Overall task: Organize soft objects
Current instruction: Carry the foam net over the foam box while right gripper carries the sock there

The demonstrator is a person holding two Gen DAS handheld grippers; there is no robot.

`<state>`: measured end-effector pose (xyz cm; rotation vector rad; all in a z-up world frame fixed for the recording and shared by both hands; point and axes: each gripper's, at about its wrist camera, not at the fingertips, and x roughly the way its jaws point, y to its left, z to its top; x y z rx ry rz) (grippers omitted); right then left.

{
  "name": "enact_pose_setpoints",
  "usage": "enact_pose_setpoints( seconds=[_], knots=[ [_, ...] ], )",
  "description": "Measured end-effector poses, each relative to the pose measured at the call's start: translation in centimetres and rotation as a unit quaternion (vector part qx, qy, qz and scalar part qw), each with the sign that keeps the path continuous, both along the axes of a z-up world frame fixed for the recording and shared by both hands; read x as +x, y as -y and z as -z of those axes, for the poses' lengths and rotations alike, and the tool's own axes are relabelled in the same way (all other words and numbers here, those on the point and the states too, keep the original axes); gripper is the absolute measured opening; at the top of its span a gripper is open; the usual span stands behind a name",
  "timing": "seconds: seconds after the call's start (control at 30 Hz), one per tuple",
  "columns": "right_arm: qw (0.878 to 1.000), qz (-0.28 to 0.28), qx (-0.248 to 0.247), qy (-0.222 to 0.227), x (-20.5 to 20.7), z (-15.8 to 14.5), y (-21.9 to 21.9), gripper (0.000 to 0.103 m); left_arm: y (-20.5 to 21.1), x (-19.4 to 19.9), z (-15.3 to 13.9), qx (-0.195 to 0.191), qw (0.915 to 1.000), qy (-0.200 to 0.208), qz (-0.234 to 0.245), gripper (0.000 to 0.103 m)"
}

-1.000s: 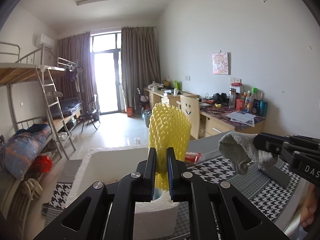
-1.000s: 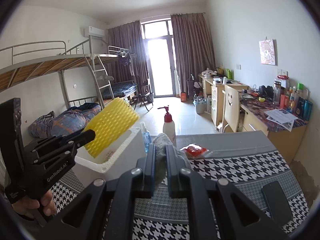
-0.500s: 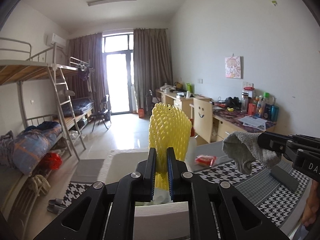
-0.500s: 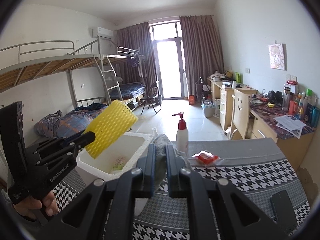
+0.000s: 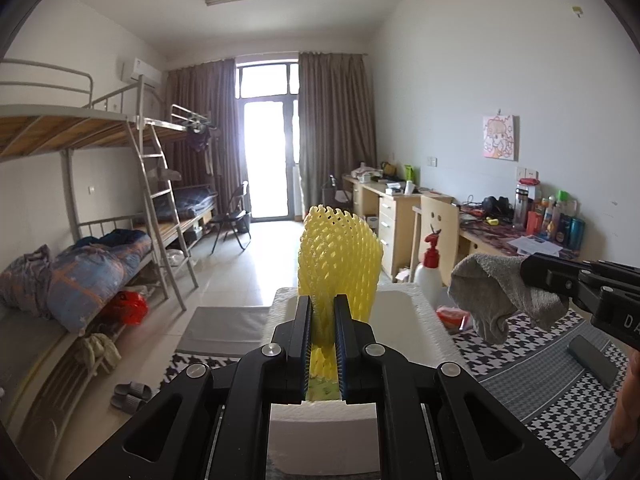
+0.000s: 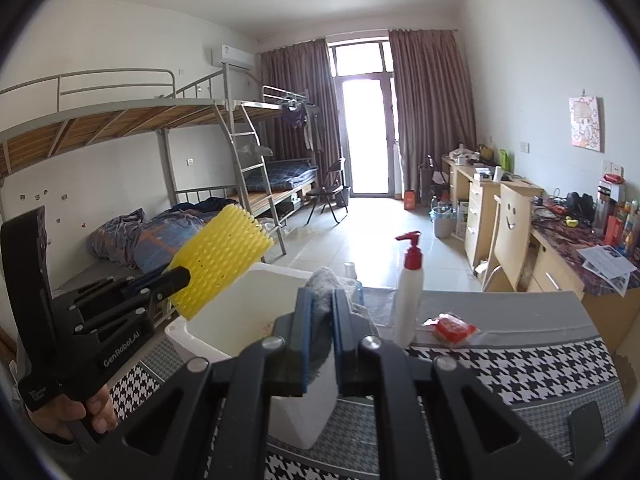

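Note:
My left gripper (image 5: pixel 323 310) is shut on a yellow foam fruit net (image 5: pixel 339 264), held upright above the white foam box (image 5: pixel 404 316). The right wrist view shows that same net (image 6: pixel 222 258) over the box's near left rim (image 6: pixel 208 326), with the left gripper (image 6: pixel 176 278) beside it. My right gripper (image 6: pixel 322 308) is shut on a grey sock (image 6: pixel 326 280), just in front of the box. In the left wrist view the sock (image 5: pixel 500 294) hangs from the right gripper (image 5: pixel 524 270), to the right of the box.
The table has a houndstooth cloth (image 6: pixel 520 368). On it stand a white pump bottle with a red top (image 6: pixel 408 288), a red packet (image 6: pixel 454 326) and a dark phone (image 5: pixel 592 356). Bunk beds (image 6: pixel 160 168) line the left wall, desks (image 6: pixel 500 208) the right.
Both grippers have moved across toward the foam box, keeping their hold. The box now lies under the net, and the pump bottle has come into the left wrist view.

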<state>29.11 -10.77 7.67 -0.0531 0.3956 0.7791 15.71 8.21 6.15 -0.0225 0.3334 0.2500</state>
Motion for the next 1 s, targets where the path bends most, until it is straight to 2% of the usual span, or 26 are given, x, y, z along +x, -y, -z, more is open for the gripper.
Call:
enact_pose_setpoints(
  seconds=[0.63,1.0],
  knots=[
    [0.998,-0.054,0.002,-0.012,-0.3,-0.2,-3.7,0.012,-2.3,-2.0,0.3,-0.002,0.9991,0.008,-0.042,0.011],
    [0.998,-0.065,-0.012,-0.014,-0.6,0.3,-5.9,0.012,-3.8,-2.8,1.0,-0.004,0.9983,0.005,-0.057,0.011]
  ],
)
